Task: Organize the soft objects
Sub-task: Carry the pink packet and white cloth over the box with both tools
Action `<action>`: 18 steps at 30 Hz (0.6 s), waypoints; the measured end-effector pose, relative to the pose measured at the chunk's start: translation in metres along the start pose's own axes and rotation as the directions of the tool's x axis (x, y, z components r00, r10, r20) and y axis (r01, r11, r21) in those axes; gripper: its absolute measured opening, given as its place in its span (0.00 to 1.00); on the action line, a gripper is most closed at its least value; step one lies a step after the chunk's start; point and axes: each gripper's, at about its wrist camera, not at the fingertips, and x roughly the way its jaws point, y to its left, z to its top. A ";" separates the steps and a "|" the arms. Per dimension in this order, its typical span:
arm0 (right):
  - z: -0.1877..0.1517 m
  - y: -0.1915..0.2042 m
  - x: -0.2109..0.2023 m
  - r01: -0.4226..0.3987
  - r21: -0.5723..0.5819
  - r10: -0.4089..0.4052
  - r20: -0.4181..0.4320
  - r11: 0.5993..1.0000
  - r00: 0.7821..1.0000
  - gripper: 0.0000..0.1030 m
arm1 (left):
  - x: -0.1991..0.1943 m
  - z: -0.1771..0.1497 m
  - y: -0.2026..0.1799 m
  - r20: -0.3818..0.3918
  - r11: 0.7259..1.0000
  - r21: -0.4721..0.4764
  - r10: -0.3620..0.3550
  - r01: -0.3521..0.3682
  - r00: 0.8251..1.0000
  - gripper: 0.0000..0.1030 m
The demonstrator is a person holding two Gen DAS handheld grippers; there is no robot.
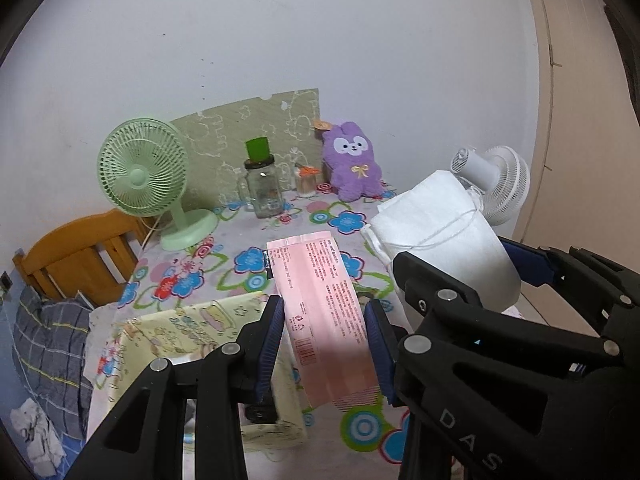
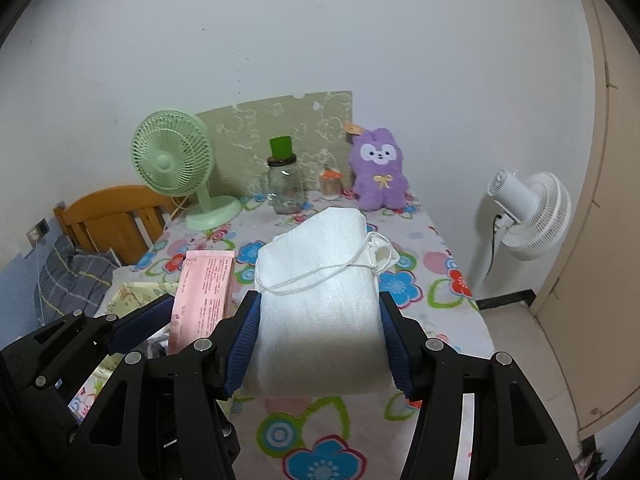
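Pinching flat pink printed packet (image 1: 326, 316) in left gripper (image 1: 326, 344), soft white drawstring pouch (image 2: 320, 300) in right gripper (image 2: 318, 344), both lifted above flowered tablecloth (image 2: 420, 280). Keeping squeeze gentle, probably lowering toward pale yellow cartoon-print box (image 1: 192, 332) at eight o'clock.

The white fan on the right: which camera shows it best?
The right wrist view shows the white fan best: head, grille and pole stand clear against the wall. In the left wrist view, the white cloth bundle hides most of it, leaving only the head.
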 end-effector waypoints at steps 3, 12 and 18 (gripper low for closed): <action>0.003 0.010 0.003 -0.010 -0.009 0.010 0.005 1.000 1.000 0.59 | -0.001 -0.001 0.011 0.002 1.000 -0.004 0.012 -0.012 1.000 0.41; 0.006 0.040 0.016 -0.046 -0.034 0.046 0.006 0.998 0.999 0.59 | 0.002 -0.006 0.038 0.002 0.999 -0.020 0.036 -0.036 0.999 0.41; 0.007 0.061 0.029 -0.065 -0.051 0.065 -0.003 0.997 0.998 0.59 | 0.004 -0.011 0.059 -0.002 0.998 -0.047 0.047 -0.047 0.999 0.41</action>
